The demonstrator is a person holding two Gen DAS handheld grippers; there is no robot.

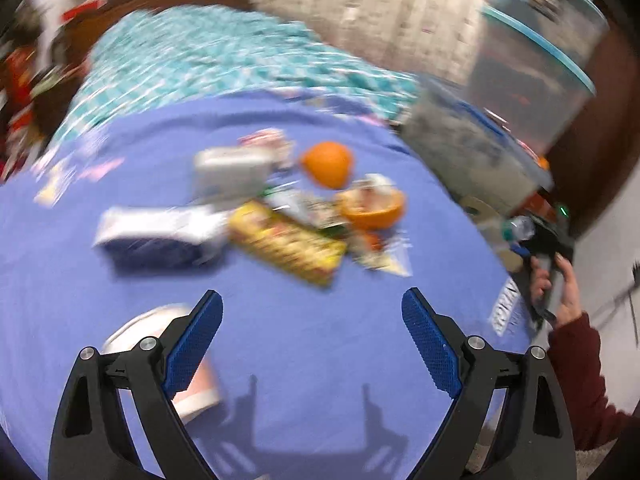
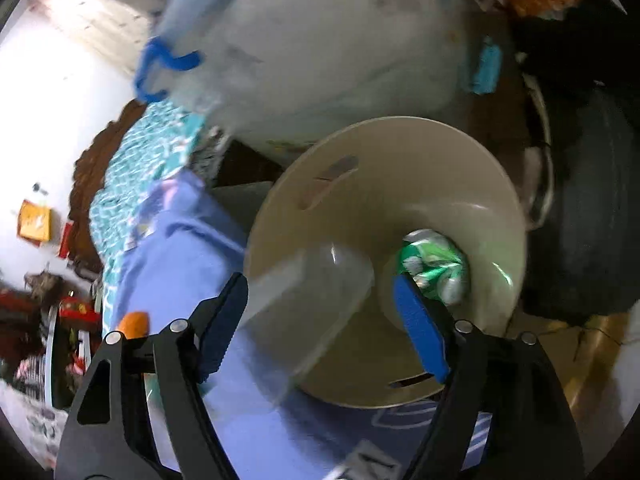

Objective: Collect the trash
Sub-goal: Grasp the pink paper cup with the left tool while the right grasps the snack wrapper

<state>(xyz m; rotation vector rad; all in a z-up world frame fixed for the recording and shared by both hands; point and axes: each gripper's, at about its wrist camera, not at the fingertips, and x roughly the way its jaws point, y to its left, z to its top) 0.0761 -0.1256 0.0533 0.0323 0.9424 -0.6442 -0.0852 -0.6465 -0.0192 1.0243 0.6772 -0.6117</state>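
Mid drop-off: right gripper (image 2: 320, 332) loosely around clear bottle (image 2: 316, 292) over beige bin (image 2: 400, 148), grip unclear; left gripper (image 1: 312, 344) open, empty, facing trash pile (image 1: 280, 216) on bed (image 1: 120, 288); next, likely release bottle, fetch wrapper.

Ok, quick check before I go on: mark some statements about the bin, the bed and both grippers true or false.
1. A crushed green can lies in the beige bin. True.
2. The left gripper holds the yellow wrapper. False: its jaws are open and empty; the wrapper lies on the purple sheet.
3. A clear bottle sits between the right gripper's fingers, above the bin. True.
4. The orange peel is in the bin. False: it lies on the sheet.
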